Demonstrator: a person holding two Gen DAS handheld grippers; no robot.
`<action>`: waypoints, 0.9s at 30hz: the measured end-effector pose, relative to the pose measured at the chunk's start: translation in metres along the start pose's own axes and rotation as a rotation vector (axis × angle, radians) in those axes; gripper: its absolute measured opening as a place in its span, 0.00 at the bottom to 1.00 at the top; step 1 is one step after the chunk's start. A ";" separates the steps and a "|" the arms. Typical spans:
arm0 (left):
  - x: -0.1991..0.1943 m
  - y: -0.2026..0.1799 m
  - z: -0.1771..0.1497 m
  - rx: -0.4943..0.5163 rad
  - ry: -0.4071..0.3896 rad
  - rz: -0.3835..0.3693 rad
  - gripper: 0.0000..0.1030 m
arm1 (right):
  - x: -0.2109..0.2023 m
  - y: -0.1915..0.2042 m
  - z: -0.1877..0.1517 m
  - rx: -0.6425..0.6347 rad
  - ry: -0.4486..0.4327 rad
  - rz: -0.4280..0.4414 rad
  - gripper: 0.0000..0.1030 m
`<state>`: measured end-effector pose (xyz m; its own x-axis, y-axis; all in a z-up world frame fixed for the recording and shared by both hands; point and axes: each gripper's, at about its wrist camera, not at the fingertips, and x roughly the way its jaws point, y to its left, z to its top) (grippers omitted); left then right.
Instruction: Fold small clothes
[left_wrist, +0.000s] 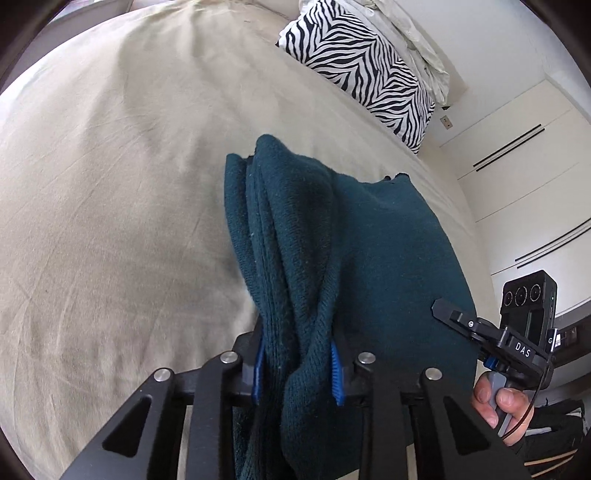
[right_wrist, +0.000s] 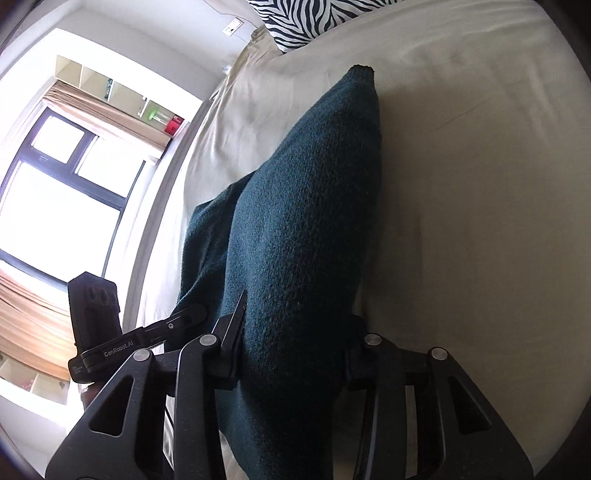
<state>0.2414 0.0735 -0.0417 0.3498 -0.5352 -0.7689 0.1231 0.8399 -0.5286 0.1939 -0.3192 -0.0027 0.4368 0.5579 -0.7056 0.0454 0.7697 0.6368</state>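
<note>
A dark teal knitted garment (left_wrist: 332, 236) hangs bunched in folds above the beige bed sheet (left_wrist: 110, 184). My left gripper (left_wrist: 297, 369) is shut on its gathered edge, the blue pads (left_wrist: 337, 373) pressing the fabric from both sides. My right gripper (right_wrist: 291, 354) is shut on another part of the same garment (right_wrist: 295, 221), which drapes over the jaws and hides the fingertips. The right gripper also shows in the left wrist view (left_wrist: 454, 317) at the garment's right edge, with the hand behind it. The left gripper shows in the right wrist view (right_wrist: 192, 314) at the left.
A zebra-print pillow (left_wrist: 362, 70) and a pale pillow (left_wrist: 413, 37) lie at the head of the bed. White wardrobe doors (left_wrist: 524, 177) stand to the right. A window (right_wrist: 62, 206) with curtains and shelves is on the left in the right wrist view.
</note>
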 end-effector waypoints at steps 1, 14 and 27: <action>-0.006 -0.007 -0.008 0.015 0.000 -0.007 0.28 | -0.009 0.004 -0.006 -0.007 -0.004 0.008 0.35; -0.002 -0.045 -0.142 0.107 0.081 0.006 0.34 | -0.103 -0.048 -0.147 0.111 -0.018 0.041 0.36; -0.013 -0.015 -0.167 0.021 -0.012 -0.049 0.48 | -0.102 -0.078 -0.172 0.188 -0.100 0.096 0.43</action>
<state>0.0799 0.0526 -0.0833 0.3539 -0.5749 -0.7377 0.1600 0.8143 -0.5579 -0.0090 -0.3828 -0.0334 0.5336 0.5854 -0.6104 0.1621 0.6376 0.7531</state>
